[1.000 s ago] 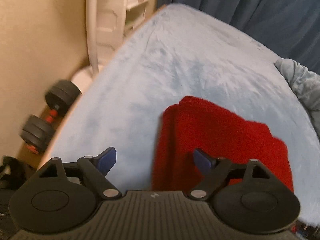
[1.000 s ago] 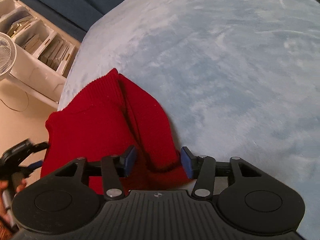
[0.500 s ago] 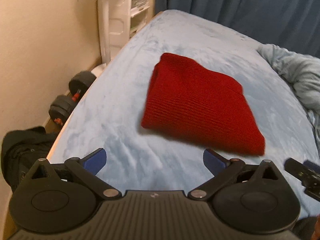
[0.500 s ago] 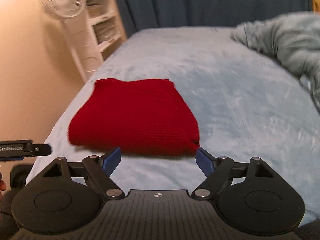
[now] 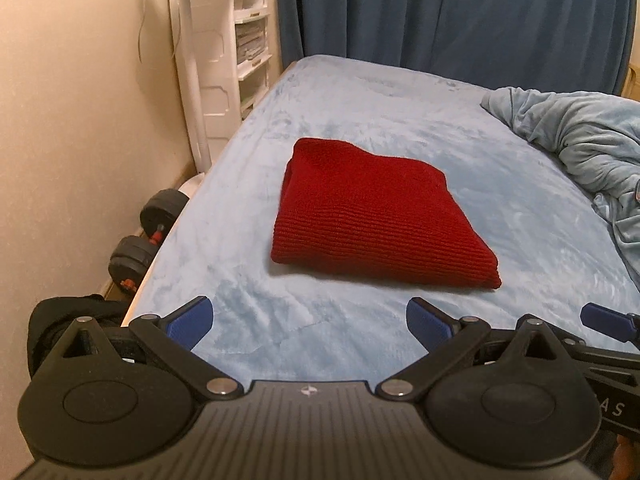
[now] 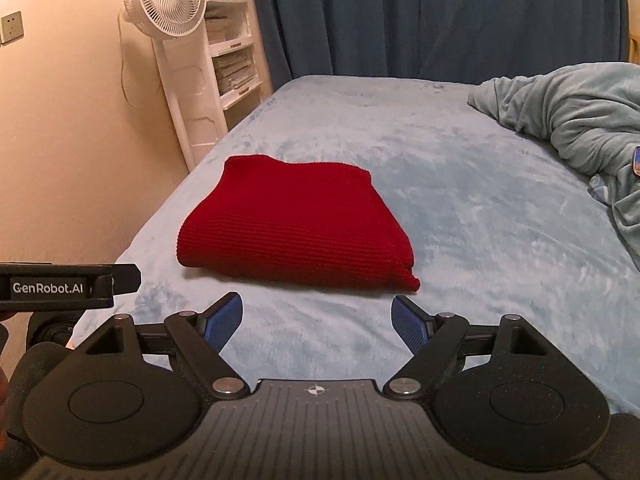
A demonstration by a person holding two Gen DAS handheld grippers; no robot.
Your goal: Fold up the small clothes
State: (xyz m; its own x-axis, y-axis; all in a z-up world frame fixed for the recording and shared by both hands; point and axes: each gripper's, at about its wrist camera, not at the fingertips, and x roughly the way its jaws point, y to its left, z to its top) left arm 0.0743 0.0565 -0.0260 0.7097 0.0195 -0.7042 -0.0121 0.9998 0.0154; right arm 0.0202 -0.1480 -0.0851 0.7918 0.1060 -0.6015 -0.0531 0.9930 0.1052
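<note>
A red knitted garment (image 5: pixel 372 216) lies folded into a neat rectangle on the light blue bed (image 5: pixel 360 120). It also shows in the right wrist view as the same red garment (image 6: pixel 296 224), flat and untouched. My left gripper (image 5: pixel 310 324) hovers open over the bed's near edge, well short of the garment, with nothing between its blue pads. My right gripper (image 6: pixel 318 322) is likewise open and empty, just in front of the garment's near edge. One blue fingertip (image 5: pixel 604 322) of the right gripper shows at the right of the left wrist view.
A crumpled pale blue blanket (image 6: pixel 568 120) lies at the right of the bed. A white standing fan (image 6: pixel 168 0) and white shelves (image 6: pixel 232 60) stand by the wall at the left. Black dumbbells (image 5: pixel 148 236) lie on the floor beside the bed. Dark blue curtains (image 5: pixel 440 12) hang behind.
Both grippers let go of the red garment, opened wider and drew back and up from it. The garment now lies folded on the bed, farther from both cameras.
</note>
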